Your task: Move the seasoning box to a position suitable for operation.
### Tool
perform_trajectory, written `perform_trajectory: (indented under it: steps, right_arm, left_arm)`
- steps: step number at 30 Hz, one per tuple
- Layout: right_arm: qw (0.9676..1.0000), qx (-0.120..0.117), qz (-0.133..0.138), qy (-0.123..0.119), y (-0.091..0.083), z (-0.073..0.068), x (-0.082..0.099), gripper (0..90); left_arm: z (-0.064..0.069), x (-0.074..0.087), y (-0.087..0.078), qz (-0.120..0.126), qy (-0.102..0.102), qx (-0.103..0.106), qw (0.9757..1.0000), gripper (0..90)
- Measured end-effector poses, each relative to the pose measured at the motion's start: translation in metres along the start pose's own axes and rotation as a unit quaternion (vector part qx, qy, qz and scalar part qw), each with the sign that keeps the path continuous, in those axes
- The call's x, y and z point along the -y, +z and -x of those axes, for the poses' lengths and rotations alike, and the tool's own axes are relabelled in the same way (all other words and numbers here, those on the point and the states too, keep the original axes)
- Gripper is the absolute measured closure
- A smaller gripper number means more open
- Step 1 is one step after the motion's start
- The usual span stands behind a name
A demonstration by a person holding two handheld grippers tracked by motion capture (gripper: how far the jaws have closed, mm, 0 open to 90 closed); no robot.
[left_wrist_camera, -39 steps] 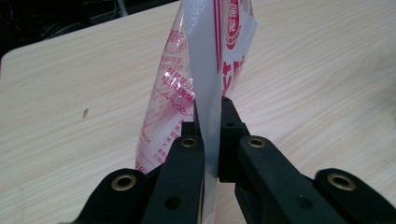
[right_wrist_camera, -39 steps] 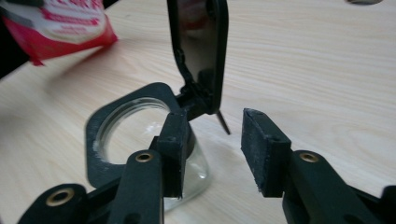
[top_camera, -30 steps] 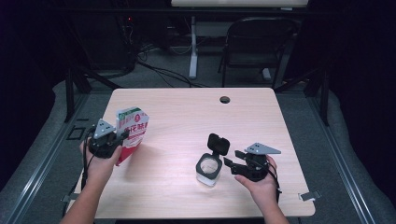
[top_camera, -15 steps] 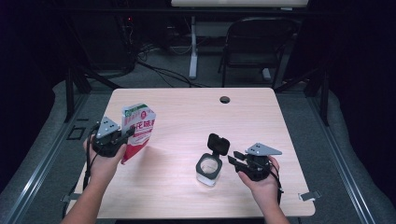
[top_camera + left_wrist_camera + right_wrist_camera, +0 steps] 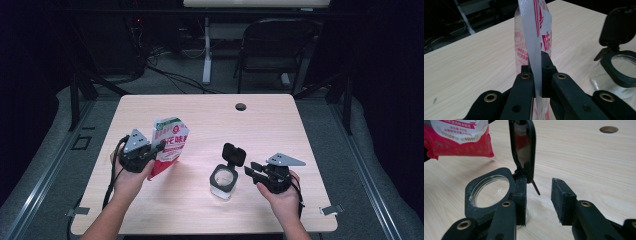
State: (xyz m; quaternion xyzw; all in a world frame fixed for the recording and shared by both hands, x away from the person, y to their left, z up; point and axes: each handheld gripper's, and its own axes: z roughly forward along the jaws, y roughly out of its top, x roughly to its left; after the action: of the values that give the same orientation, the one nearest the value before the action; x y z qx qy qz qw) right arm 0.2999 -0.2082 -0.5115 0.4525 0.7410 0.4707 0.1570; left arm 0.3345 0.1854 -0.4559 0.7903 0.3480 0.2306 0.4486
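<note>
The person is sitting at the near edge of the wooden counter (image 5: 280, 115), working a gripper in each hand. The left gripper (image 5: 150, 150) is holding a red-and-white printed pouch (image 5: 170, 145) up off the counter over its left side; in the left gripper view the fingers (image 5: 525, 82) are clamping tight on the pouch's flat clear side seam (image 5: 534, 50), which I'd guess is the sensible place to pinch, since the seam is thin and stiff while the filled body would bulge and slip. The pouch is hanging tilted, its top leaning toward the middle of the counter. To its right, well apart, a clear glass jar (image 5: 222, 180) is standing on the counter with its black collar and its hinged black lid (image 5: 234, 154) flipped up and standing open (so the mouth is already free to take something). The right gripper (image 5: 255, 172) is resting just beside the jar, on the side away from the pouch; in the right gripper view its fingers (image 5: 562, 200) are standing apart, gripping nothing, with the left finger against the collar near the hinge and the right finger off to the side over bare wood. My guess is that this hand is waiting there to steady the jar while the pouch is being brought over for pouring, though whether the pouch top is open I cannot tell. A small round hole (image 5: 241, 106) is sitting near the far edge.
</note>
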Motion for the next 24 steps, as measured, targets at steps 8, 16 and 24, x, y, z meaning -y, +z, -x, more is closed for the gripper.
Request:
perform_trajectory:
  steps: [8, 16, 24]
  right_arm:
    - [0.9999, -0.004, -0.009, -0.006, 0.001, -0.002, 0.0, 65.4]
    - [0.9999, -0.003, 0.004, -0.012, -0.002, -0.004, -0.001, 65.4]
    - [0.9998, -0.014, -0.003, -0.01, 0.0, -0.007, -0.003, 70.8]
  left_arm:
    - [0.025, -0.004, 0.016, -0.005, 0.02, 0.036, 0.9992, 90.0]
    - [0.042, 0.001, 0.021, -0.004, 0.027, 0.071, 0.9971, 90.0]
    - [0.046, 0.01, 0.016, -0.008, 0.022, 0.095, 0.9952, 90.0]
